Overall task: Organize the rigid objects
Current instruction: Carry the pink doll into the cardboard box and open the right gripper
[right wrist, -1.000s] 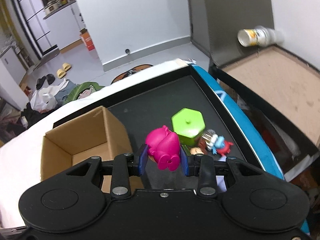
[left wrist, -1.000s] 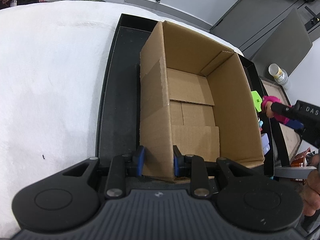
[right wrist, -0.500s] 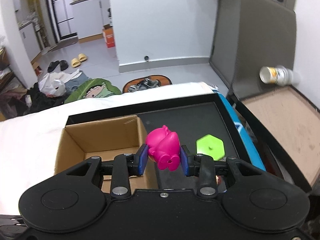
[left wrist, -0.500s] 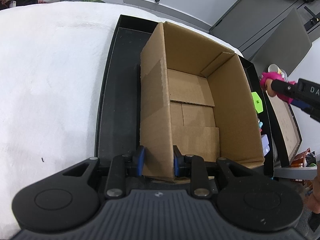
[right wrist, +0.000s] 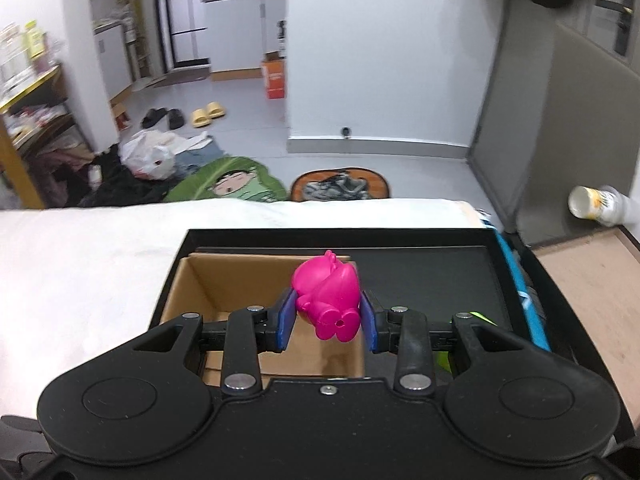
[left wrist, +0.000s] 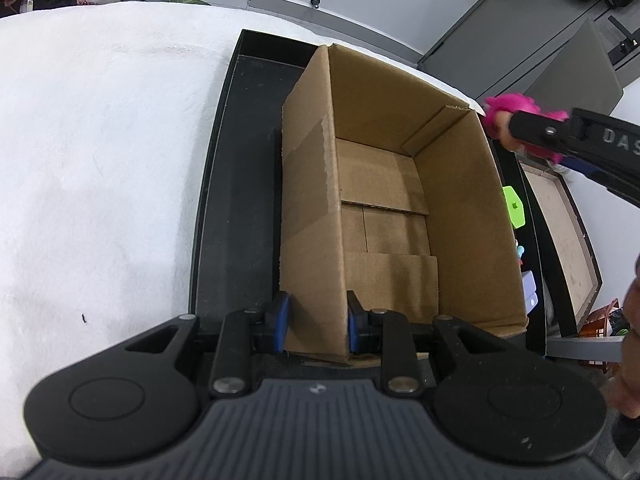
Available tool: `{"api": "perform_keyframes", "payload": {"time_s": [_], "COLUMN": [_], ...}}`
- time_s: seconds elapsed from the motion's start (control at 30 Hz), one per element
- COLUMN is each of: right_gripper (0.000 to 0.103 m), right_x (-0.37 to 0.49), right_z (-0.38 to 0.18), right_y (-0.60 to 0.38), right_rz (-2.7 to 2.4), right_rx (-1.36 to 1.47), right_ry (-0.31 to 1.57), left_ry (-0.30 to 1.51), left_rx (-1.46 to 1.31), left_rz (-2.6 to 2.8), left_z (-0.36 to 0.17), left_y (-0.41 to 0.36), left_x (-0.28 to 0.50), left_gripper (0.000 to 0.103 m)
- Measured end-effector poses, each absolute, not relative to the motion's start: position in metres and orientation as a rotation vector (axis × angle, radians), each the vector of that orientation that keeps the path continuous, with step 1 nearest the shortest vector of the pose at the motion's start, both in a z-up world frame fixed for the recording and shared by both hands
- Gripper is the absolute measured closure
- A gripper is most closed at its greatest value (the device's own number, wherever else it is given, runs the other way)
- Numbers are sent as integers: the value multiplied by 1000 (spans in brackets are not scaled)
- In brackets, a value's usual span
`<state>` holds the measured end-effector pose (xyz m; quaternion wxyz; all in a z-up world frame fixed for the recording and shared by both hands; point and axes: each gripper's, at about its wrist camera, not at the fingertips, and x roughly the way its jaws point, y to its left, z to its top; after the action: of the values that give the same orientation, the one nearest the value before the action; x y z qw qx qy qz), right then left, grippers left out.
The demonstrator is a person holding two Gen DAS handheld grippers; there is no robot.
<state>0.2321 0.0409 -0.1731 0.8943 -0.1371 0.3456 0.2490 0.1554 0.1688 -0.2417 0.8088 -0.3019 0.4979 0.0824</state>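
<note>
Glossy magenta toy [right wrist: 327, 295] above an open cardboard box [left wrist: 384, 184].
Right hand-held gripper [right wrist: 327, 316] clamps the toy; left hand-held gripper [left wrist: 315, 322] pinches the box wall.

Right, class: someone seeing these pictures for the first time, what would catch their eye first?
The bright pink toy figure, clamped between the right gripper fingers above the far right corner of the open cardboard box. Next, that box in the black tray, its near wall pinched by the left gripper. Then the lime-green hexagonal piece beside the box.

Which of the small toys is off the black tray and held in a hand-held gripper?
The pink pig toy, clamped in the right hand-held gripper by the cardboard box. The green hexagon piece lies on the tray.
</note>
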Motion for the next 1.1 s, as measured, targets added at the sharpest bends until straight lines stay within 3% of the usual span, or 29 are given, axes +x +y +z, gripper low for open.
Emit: {"api": "perform_keyframes", "payload": {"time_s": [0.7, 1.1], "right_gripper": [69, 67], "right_x": [224, 218], "right_z": [-211, -203], "right_y": [98, 92], "right_rz": [689, 697], "right_rx": [-416, -431], "right_ry": [798, 797], "left_ry": [1054, 1055], "left_rx": [-709, -709], "left_rz": [175, 171], "left_z": [-247, -248], "left_y": [175, 176], "left_x": [154, 154], "left_gripper": [76, 75]}}
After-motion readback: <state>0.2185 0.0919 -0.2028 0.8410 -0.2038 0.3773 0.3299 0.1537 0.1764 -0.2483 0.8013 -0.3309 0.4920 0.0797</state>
